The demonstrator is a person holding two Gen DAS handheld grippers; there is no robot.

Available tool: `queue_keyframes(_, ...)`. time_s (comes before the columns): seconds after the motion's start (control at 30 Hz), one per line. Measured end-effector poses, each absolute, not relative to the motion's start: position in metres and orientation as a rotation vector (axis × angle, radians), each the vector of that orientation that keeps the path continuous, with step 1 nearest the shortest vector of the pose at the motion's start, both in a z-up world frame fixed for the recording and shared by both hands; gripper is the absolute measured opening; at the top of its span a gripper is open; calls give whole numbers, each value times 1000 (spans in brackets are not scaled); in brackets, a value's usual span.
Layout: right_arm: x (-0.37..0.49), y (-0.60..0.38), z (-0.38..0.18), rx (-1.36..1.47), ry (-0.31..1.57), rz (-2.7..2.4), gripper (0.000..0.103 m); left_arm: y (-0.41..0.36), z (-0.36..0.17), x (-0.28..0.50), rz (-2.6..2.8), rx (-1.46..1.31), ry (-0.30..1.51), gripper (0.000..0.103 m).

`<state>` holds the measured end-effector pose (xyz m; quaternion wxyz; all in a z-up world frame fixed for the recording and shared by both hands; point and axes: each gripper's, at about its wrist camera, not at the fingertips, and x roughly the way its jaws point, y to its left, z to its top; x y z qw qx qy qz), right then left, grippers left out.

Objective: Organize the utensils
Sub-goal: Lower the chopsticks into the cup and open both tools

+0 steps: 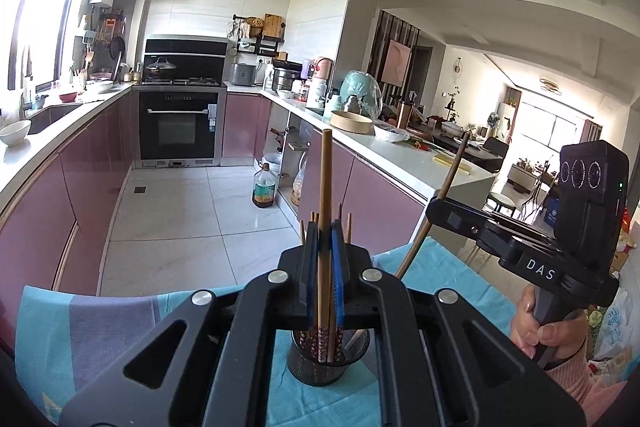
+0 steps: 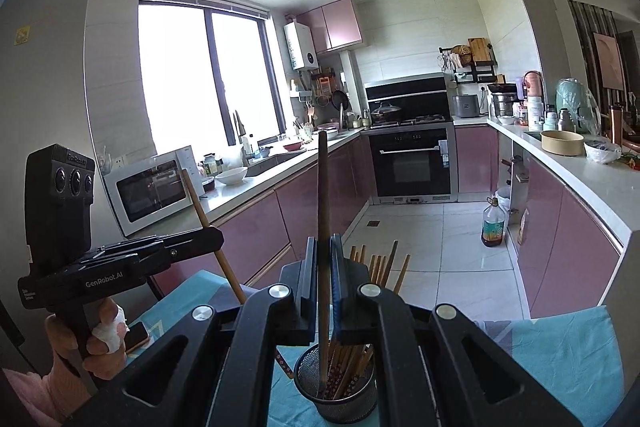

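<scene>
A black mesh cup (image 1: 324,367) stands on the teal cloth just under both grippers and holds several wooden chopsticks (image 2: 380,271). My left gripper (image 1: 325,231) is shut on one upright chopstick (image 1: 326,179) whose patterned lower end reaches into the cup. My right gripper (image 2: 323,247) is shut on another upright chopstick (image 2: 323,187), its lower end inside the mesh cup (image 2: 340,399). Each gripper shows in the other's view: the right gripper (image 1: 434,211) with its slanted chopstick (image 1: 452,179), and the left gripper (image 2: 214,239) with its slanted chopstick (image 2: 200,203).
A teal and grey cloth (image 1: 100,331) covers the table. A phone (image 2: 134,335) lies on it by the left hand. Pink kitchen cabinets and white counters (image 1: 404,151) run along both sides. An oil bottle (image 2: 493,223) stands on the tiled floor. A microwave (image 2: 152,187) sits left.
</scene>
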<state>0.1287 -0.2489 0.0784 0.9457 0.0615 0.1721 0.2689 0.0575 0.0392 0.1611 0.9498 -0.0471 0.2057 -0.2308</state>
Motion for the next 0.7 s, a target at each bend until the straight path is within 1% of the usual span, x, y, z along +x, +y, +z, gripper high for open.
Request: queue_keyframes(0.7, 162, -231, 38, 129, 472, 532, 5, 40, 125, 90, -458, -63, 568, 7)
